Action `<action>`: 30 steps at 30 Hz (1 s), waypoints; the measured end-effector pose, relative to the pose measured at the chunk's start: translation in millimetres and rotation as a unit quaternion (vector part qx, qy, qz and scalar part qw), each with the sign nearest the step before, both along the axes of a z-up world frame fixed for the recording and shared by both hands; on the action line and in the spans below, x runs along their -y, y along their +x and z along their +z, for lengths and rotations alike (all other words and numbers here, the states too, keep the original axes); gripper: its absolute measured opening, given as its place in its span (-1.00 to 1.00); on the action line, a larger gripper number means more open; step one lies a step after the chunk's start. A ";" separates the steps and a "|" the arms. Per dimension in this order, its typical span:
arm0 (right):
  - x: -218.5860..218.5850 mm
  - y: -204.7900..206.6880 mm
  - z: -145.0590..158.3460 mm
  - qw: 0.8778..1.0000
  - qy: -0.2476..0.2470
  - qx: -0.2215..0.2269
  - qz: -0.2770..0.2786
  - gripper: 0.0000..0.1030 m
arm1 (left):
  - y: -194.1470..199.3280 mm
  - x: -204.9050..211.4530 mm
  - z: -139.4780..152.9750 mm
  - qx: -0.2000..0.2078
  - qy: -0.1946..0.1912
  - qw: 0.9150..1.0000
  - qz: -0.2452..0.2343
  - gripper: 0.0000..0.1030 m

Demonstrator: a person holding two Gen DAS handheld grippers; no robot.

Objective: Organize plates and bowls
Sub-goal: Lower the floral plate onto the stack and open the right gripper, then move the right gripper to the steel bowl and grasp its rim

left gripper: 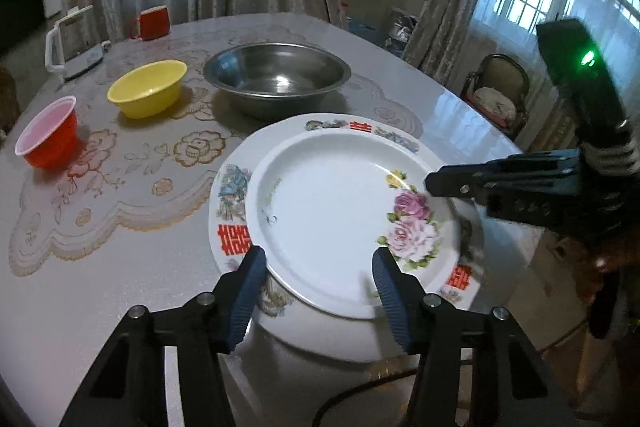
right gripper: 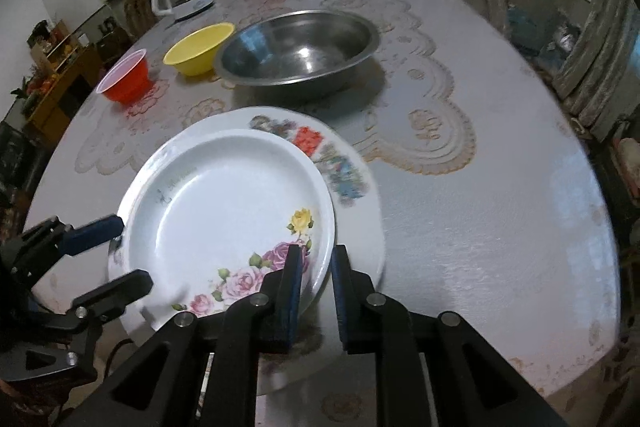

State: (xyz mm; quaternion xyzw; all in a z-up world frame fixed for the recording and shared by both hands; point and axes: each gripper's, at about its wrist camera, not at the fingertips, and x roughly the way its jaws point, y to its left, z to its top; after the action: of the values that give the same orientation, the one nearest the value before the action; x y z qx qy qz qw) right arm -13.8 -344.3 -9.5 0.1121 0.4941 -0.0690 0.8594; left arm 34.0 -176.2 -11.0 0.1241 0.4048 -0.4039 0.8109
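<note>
The rose-patterned plate (left gripper: 336, 215) lies on top of a larger plate (left gripper: 234, 211) with red characters on its rim, at the near edge of the round table (left gripper: 120, 307); the upper plate sits off-centre, so the larger one's decorated rim shows mostly on the far and left sides in the left wrist view. The right gripper (right gripper: 316, 267) is clenched on the rose plate's near right rim, one finger over the painted roses inside and the other outside the edge. The left gripper (left gripper: 318, 269) has its blue pads (left gripper: 250, 287) spread to either side of the plate's near rim without pressing on it, so it stands released. Beyond the plates, toward the table's middle, stands a steel basin (left gripper: 276, 77); to its left are a yellow bowl (left gripper: 148, 89) and, nearer and further left, a red bowl (left gripper: 50, 133). At the far left edge stand a white kettle (left gripper: 74, 41) and a red mug (left gripper: 152, 23).
</note>
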 end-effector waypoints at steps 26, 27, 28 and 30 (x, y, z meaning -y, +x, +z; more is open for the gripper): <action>36.5 13.3 19.5 0.993 0.066 0.086 -0.045 -0.34 | 63.6 -36.8 21.1 -0.018 -0.021 0.987 0.160 0.97; 38.3 15.7 20.9 0.993 0.065 0.087 -0.047 -0.34 | 66.6 -35.9 21.5 -0.013 -0.016 0.986 0.163 0.98; 39.9 18.3 22.6 0.993 0.063 0.089 -0.048 -0.30 | 69.3 -35.0 21.7 -0.009 -0.011 0.986 0.165 0.98; 42.3 23.1 26.1 0.993 0.056 0.094 -0.052 -0.26 | 73.0 -34.0 22.0 -0.005 -0.006 0.986 0.166 0.98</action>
State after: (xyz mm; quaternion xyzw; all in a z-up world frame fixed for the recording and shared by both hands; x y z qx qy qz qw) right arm 9.3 -386.6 16.6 0.1913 0.4081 -0.0746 0.8895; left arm 107.0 -142.2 11.0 0.0487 0.4211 -0.2668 0.8655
